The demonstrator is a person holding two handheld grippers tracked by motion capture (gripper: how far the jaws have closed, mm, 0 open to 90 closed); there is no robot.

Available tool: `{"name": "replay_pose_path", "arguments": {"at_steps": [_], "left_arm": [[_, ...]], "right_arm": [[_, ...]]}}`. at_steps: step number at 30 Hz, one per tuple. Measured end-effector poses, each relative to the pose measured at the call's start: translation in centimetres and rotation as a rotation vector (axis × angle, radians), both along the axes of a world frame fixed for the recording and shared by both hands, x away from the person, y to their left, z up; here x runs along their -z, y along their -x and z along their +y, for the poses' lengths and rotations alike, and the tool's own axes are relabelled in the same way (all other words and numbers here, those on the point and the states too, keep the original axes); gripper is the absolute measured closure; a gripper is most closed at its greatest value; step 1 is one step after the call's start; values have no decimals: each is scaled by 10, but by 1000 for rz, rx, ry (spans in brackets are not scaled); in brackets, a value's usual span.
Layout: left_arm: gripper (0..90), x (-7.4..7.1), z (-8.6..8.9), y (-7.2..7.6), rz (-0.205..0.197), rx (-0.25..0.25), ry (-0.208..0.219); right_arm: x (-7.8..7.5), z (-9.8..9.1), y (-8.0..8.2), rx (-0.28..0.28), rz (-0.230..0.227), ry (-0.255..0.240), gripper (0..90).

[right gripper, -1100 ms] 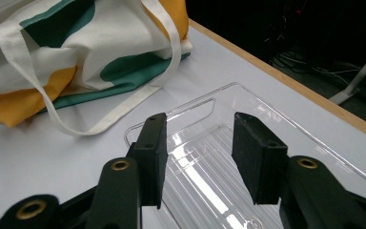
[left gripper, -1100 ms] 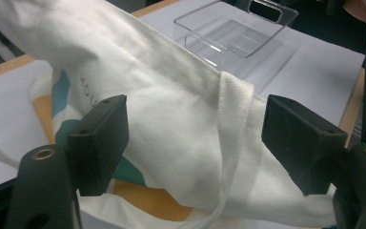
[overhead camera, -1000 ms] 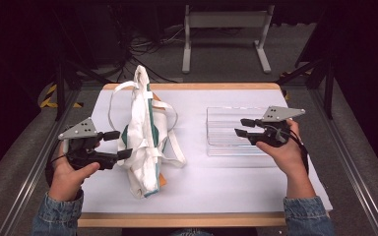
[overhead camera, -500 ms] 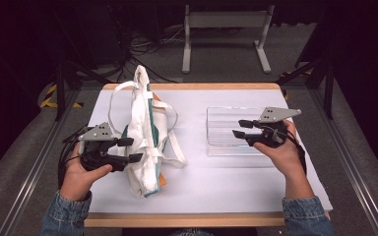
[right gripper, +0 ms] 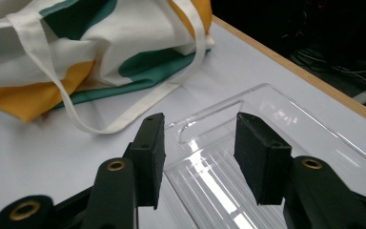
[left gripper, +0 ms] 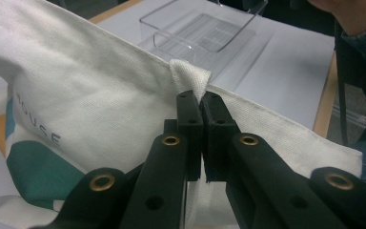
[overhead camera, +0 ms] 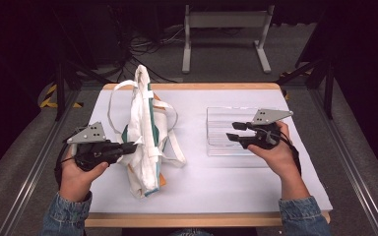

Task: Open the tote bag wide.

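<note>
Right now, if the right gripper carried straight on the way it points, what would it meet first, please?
Most likely the clear plastic tray: the right gripper, fingers open, hangs above its near end, aimed towards the tote bag beyond. Height is hard to judge.

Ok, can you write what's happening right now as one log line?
left gripper: just closed, shut on tote bag edge | right gripper: open over clear tray | table

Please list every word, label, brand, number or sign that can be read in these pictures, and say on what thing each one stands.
"OUSE": grey capital letters on the white canvas tote bag with green and orange patches, in the left gripper view; the word's beginning is hidden by a fold.
Clear plastic tray: no text to be seen.
</note>
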State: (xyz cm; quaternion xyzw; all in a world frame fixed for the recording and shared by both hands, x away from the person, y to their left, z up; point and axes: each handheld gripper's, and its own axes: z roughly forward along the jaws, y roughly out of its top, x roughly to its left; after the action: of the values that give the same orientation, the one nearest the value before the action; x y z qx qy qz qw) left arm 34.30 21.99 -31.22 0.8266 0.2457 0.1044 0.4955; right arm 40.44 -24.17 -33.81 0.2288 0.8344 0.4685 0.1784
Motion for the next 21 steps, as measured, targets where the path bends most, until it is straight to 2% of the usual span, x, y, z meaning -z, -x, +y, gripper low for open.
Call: {"name": "replay_pose_path", "arguments": {"at_steps": [1,2,4,5,12,17,21], "left_arm": [[877,0,1,0,-4,0,2],[877,0,2,1,-5,-3,5],[877,0,3,1,-2,-7,13],[877,0,4,2,-4,-10,19],[876,1,9,5,-4,-24,37],[875,1,10,6,-7,-27,38],[875,1,9,5,-8,-25,41]], "right_arm": [[0,8,1,-27,3,-8,539],[0,8,1,-27,3,-8,539],[0,24,3,-79,-2,-16,539],[0,24,3,-79,-2,-16,539],[-3,60,14,-189,-14,-37,531],[-3,71,17,-216,-19,-55,524],[2,84,19,-239,-10,-88,512]]}}
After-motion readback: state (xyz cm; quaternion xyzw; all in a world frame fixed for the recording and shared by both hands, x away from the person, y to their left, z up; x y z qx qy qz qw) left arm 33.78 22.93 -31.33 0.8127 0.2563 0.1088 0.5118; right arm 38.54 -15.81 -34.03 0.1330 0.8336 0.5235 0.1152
